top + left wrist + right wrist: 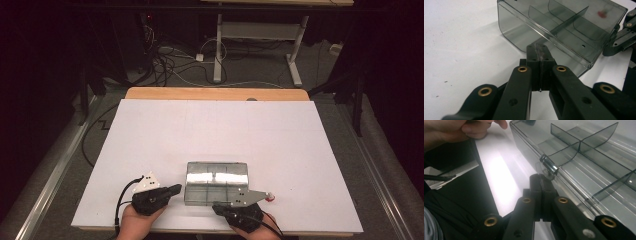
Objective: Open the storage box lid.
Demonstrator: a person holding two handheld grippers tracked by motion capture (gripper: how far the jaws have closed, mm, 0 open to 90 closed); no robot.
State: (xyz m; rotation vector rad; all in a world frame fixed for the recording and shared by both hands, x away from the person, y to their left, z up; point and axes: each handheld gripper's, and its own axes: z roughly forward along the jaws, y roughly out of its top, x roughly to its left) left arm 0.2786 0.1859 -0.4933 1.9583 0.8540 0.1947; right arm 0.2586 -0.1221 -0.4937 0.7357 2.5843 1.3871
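Smoky clear plastic box [217, 182] lies long side across the tabletop [215, 130]; right claw [268, 195], closed and empty, sits nearest its latch [548, 166]; left claw [176, 189] closed alongside.

Left hand [136, 220] comes in at seven o'clock, its gripper [173, 189] pointing toward three o'clock, jaws pressed together. Right hand [250, 231] sits at five o'clock, its gripper [218, 208] aimed toward nine o'clock, jaws closed too.

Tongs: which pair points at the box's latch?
The right tongs, shut, tips at the latch of the clear box; the left tongs point at its side wall.
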